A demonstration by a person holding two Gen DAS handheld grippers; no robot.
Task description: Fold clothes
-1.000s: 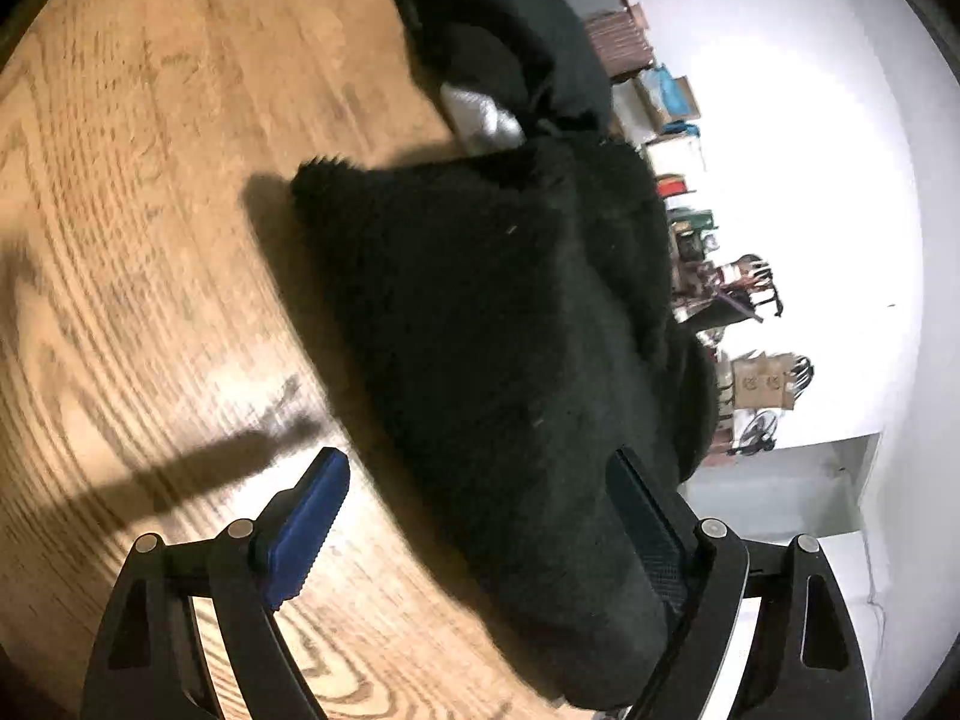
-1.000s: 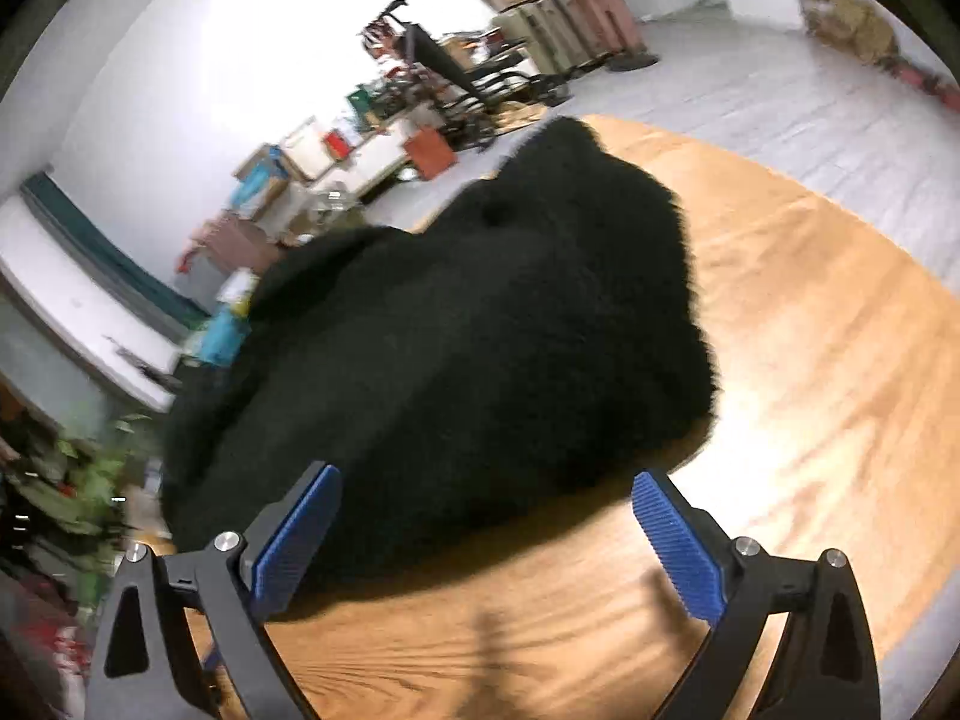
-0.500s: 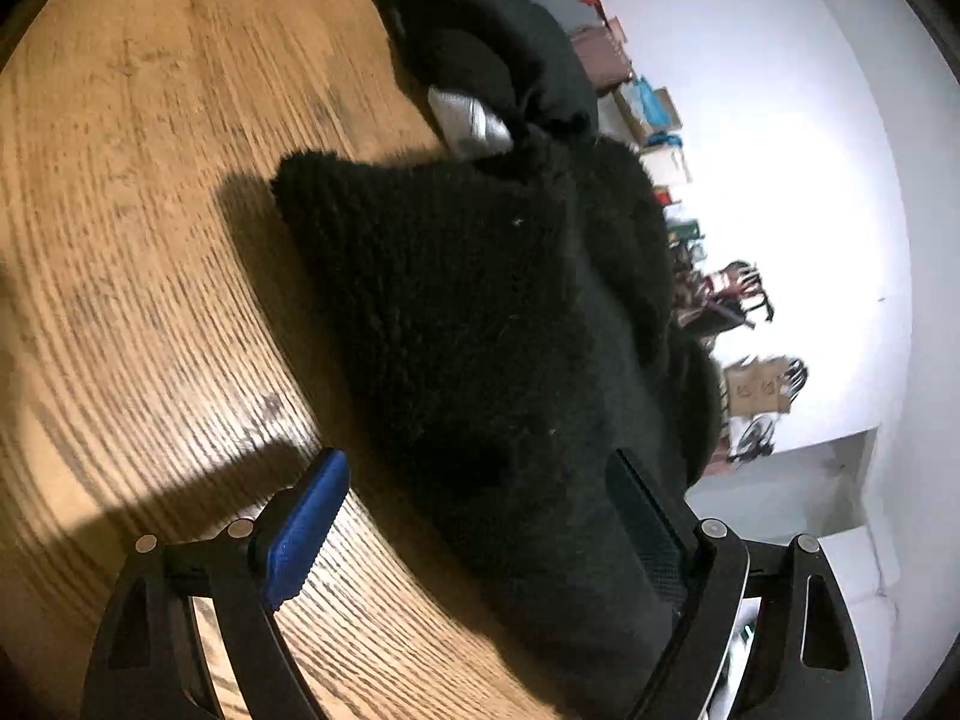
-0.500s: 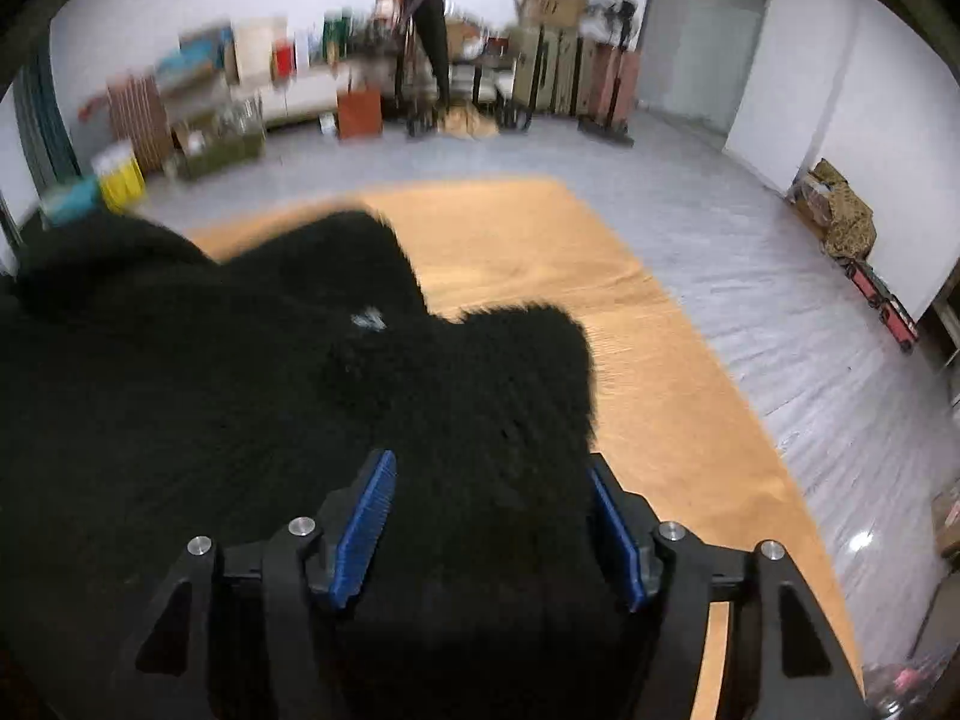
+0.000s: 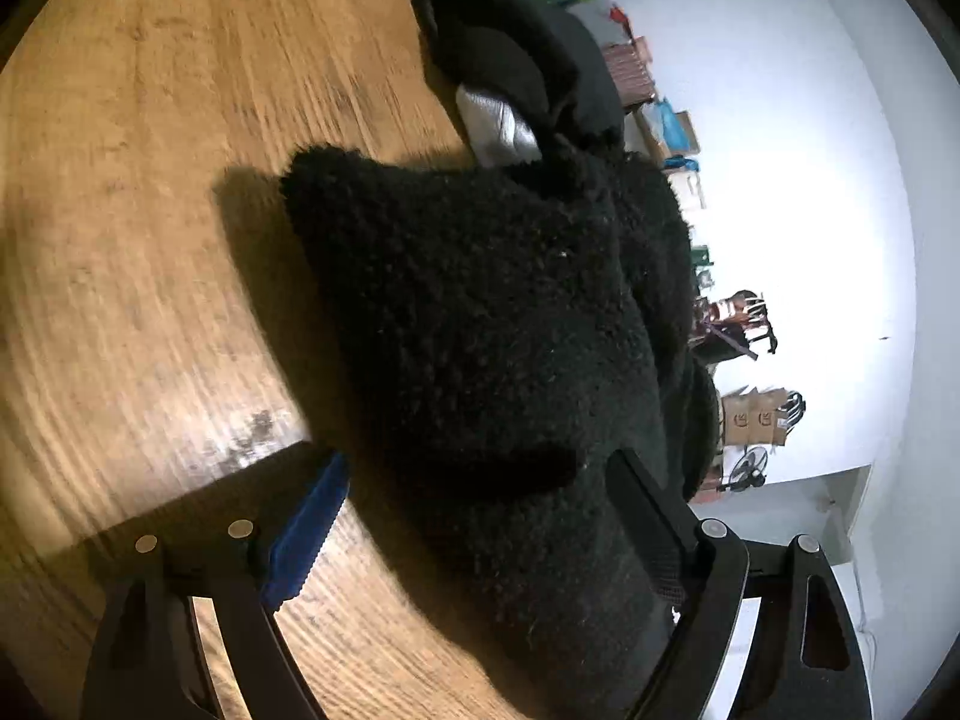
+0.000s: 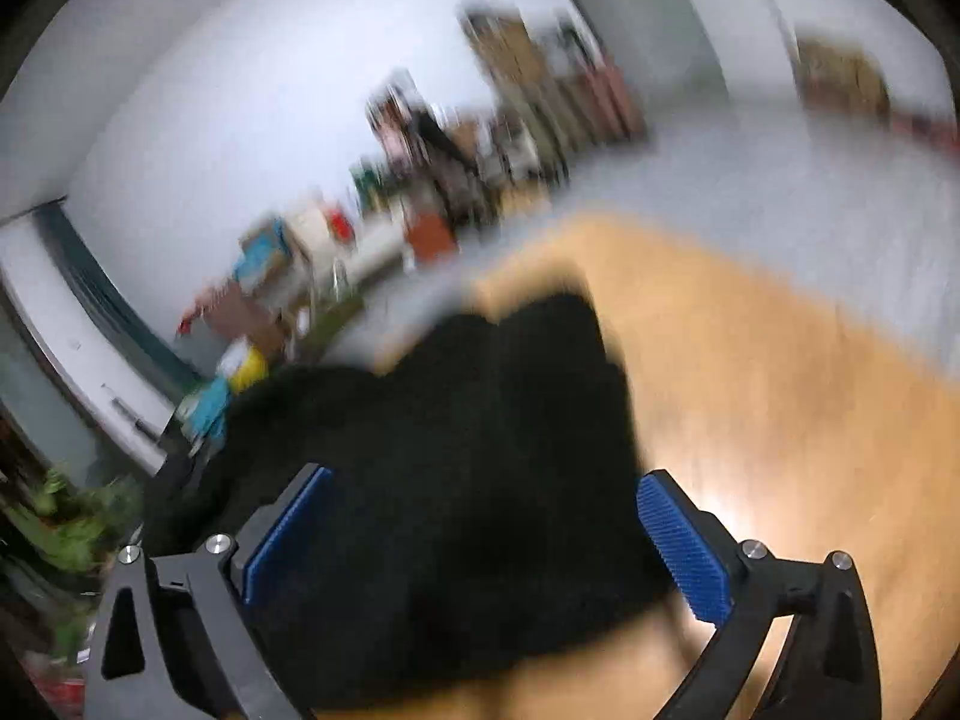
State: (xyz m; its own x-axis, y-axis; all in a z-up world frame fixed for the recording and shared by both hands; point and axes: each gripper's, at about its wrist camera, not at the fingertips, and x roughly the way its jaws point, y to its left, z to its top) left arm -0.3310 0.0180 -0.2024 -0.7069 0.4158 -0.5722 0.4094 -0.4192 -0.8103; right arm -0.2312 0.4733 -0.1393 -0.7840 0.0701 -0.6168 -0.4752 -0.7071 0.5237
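A black fleece garment [image 5: 480, 312] lies bunched on the wooden table [image 5: 150, 240]. My left gripper [image 5: 480, 531] stands open low over its near end. The fabric fills most of the gap, and the blue left pad [image 5: 306, 534] stays clear of it over bare wood. In the blurred right wrist view the same black fleece [image 6: 456, 480] lies between the fingers of my right gripper [image 6: 483, 543]. Its jaws are opening wide, and the blue pads [image 6: 684, 546] are not pressing the fabric.
A second dark garment [image 5: 510, 60] with a grey patch [image 5: 492, 126] lies at the table's far end. Beyond the table edge are a grey floor [image 6: 750, 168], cardboard boxes [image 5: 753, 417], shelves of clutter and a white wall. A green plant [image 6: 54, 516] stands at the left.
The right gripper went from open in front of the fleece to narrowed around it, and now it has spread wide again while its view swung. The left gripper edged closer over the fleece.
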